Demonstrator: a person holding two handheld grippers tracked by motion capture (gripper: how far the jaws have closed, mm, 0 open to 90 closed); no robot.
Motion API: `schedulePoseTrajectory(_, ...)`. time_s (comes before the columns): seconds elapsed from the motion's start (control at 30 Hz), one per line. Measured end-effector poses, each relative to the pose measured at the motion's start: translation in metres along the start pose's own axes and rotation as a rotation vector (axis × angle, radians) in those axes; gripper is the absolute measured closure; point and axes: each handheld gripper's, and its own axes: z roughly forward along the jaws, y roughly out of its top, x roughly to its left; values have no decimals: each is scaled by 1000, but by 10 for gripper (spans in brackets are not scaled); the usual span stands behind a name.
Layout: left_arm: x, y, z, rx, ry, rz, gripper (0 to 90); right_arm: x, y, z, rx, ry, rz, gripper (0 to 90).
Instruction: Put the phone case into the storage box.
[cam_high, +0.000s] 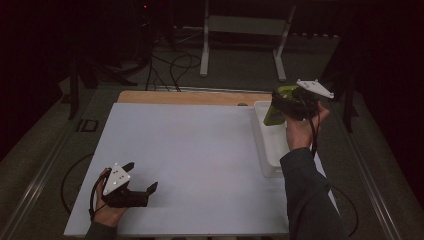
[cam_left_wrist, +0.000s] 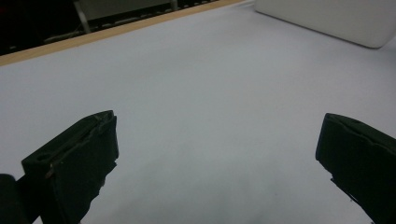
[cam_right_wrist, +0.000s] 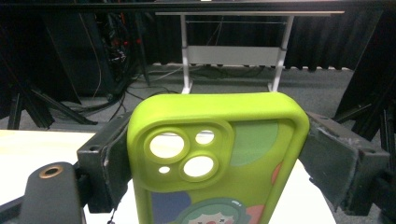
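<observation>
A: Near edge first. Left gripper rests low on the white table, close to the front left corner, jaws spread wide, nothing between them. In its own view the bare sheet runs between the two black jaws.

B: And farther out?

A: Right gripper is raised over the far right, above the white tray. Jaws clamped on a lime-green phone case, one pad on each long side.

B: Case orientation?

A: In the right gripper view it stands upright, camera cut-outs near the top, cartoon print lower down. Clear of the tray, carried in the air.

B: Beyond that?

A: Dark floor, cables, a white frame stand.
</observation>
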Motion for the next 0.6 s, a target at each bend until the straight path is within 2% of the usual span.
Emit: schedulePoseTrajectory(0.6,0,-1,0,1,-3,-5,0,-1,-6,18,31,-18,2,163)
